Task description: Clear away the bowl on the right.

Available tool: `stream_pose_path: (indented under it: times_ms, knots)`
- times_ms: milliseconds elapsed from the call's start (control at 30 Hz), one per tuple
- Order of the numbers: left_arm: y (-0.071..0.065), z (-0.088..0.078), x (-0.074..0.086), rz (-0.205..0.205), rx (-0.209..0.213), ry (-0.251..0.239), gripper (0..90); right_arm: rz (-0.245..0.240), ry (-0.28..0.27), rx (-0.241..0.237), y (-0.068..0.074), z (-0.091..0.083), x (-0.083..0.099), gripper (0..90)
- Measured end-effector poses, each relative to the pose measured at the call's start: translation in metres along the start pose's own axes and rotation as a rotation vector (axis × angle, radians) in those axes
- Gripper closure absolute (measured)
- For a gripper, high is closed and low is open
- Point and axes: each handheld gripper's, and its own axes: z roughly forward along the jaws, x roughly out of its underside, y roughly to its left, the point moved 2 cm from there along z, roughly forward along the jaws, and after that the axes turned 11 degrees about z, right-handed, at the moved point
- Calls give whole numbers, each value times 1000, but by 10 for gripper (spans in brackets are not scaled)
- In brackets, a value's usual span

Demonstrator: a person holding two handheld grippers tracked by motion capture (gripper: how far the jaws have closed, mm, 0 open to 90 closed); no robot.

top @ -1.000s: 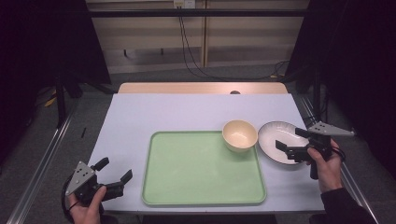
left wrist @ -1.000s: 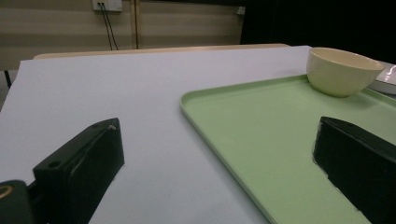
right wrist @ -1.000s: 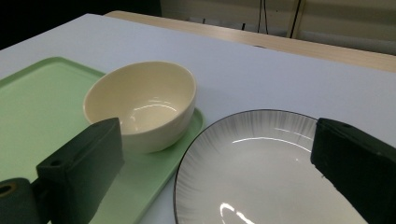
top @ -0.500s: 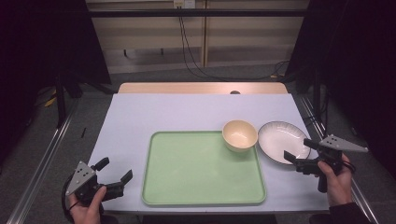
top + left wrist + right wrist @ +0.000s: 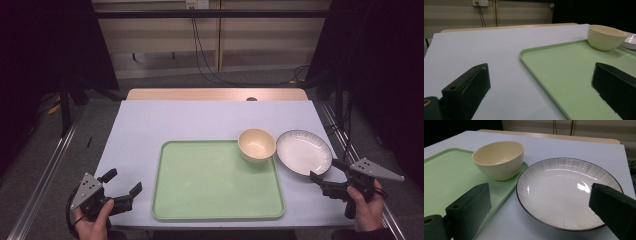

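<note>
The white plate (image 5: pixel 304 152), dark-rimmed with fine grey streaks running in from its edge, lies empty on the tabletop (image 5: pixel 200 120) in the right-middle of the high view, its left edge just beside the right rim of the green tray (image 5: pixel 215 200); in the right gripper view the plate (image 5: pixel 566 192) takes up the centre and right of the frame and seems to overlap the tray's corner slightly, though whether they touch cannot be told. The cream bowl (image 5: pixel 256 145) stands upright and empty in the tray's upper right corner, close to the plate but apart from it, and the rest of the tray holds nothing. The right hand-held gripper (image 5: pixel 330 172) sits at the lower right of the high view, just below the plate's lower edge, with its jaws spread wide and released, holding nothing; in its own view the two black jaws frame the near rim of the plate. The left hand-held gripper (image 5: pixel 122 182) is at the lower left, well apart from the plate and just left of the tray's lower left corner, jaws likewise parted and empty, pointing towards the tray (image 5: pixel 574 75) and the bowl (image 5: pixel 606 37) in the upper right of its view
</note>
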Motion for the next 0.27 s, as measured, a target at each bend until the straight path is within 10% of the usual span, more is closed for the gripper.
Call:
stream_pose_path:
  times_ms: [267]
  knots:
    - [0,1,0,-2,-4,3,19,-30,40,-16,4,7,6,31]
